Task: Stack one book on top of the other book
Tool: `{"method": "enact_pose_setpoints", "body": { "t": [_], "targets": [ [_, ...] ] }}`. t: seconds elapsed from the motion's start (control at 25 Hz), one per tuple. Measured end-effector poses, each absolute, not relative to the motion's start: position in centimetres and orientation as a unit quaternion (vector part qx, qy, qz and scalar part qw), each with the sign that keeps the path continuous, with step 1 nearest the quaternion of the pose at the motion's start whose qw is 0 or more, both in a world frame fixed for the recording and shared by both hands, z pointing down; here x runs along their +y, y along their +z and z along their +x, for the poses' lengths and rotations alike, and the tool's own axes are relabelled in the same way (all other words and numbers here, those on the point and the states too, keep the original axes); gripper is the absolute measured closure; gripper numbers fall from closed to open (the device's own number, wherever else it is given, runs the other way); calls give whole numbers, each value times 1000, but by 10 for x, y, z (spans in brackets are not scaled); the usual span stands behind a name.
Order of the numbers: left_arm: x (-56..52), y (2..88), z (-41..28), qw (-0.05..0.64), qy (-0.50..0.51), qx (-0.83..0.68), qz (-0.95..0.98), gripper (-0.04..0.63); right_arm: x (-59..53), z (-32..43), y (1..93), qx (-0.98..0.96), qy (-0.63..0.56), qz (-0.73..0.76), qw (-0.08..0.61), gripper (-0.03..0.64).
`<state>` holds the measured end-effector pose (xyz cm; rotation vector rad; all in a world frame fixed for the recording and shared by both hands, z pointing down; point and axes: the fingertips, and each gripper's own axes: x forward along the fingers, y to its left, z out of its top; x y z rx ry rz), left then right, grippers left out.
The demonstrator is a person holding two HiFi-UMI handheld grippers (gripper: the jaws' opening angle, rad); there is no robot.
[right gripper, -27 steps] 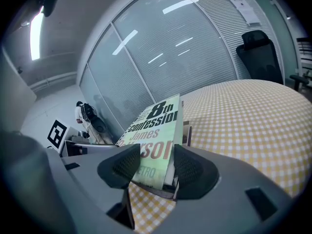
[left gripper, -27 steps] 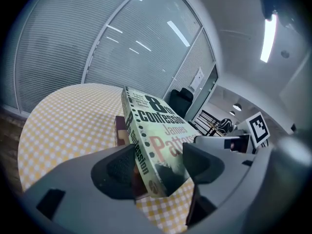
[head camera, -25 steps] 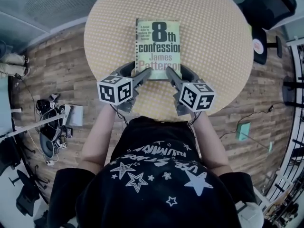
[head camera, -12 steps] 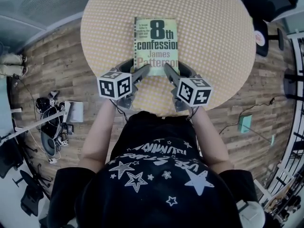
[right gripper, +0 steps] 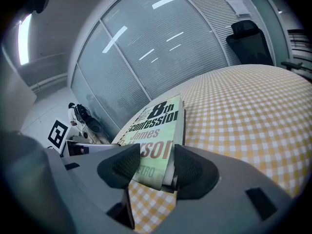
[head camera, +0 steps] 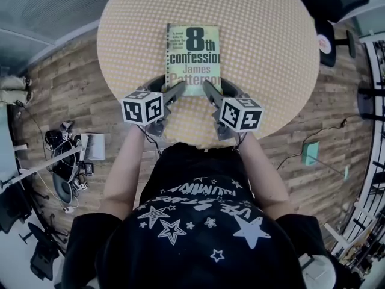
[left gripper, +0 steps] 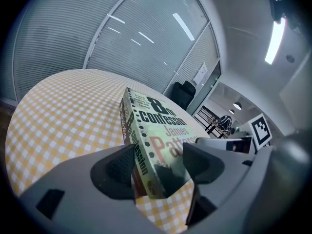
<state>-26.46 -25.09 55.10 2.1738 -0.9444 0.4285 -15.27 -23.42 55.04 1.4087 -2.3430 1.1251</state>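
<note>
A pale green paperback, "8th confession" (head camera: 192, 53), lies lengthwise over the round table with the yellow checked cloth (head camera: 264, 53). My left gripper (head camera: 174, 91) is shut on its near left corner, and my right gripper (head camera: 209, 89) is shut on its near right corner. In the left gripper view the book (left gripper: 161, 126) stands between the pads, one against the spine and one on the cover. A dark reddish edge (left gripper: 139, 191) shows under that corner; I cannot tell whether it is a second book. The right gripper view shows the book (right gripper: 158, 118) clamped the same way.
A black office chair (head camera: 337, 5) stands beyond the table at the right. On the wooden floor lie cables and gear (head camera: 66, 161) at the left and a teal object (head camera: 308, 157) at the right. The person's body fills the near edge of the head view.
Both grippers and the book have sunk a little together toward the table. The hold on both corners is the same.
</note>
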Motion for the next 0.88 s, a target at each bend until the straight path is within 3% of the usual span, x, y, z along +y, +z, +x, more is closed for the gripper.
{"method": "enact_pose_setpoints", "body": {
  "t": [0.88],
  "targets": [
    [-258, 530, -295, 317, 130, -424, 839, 304, -238, -130, 532, -783, 346, 509, 89, 393]
  ]
}}
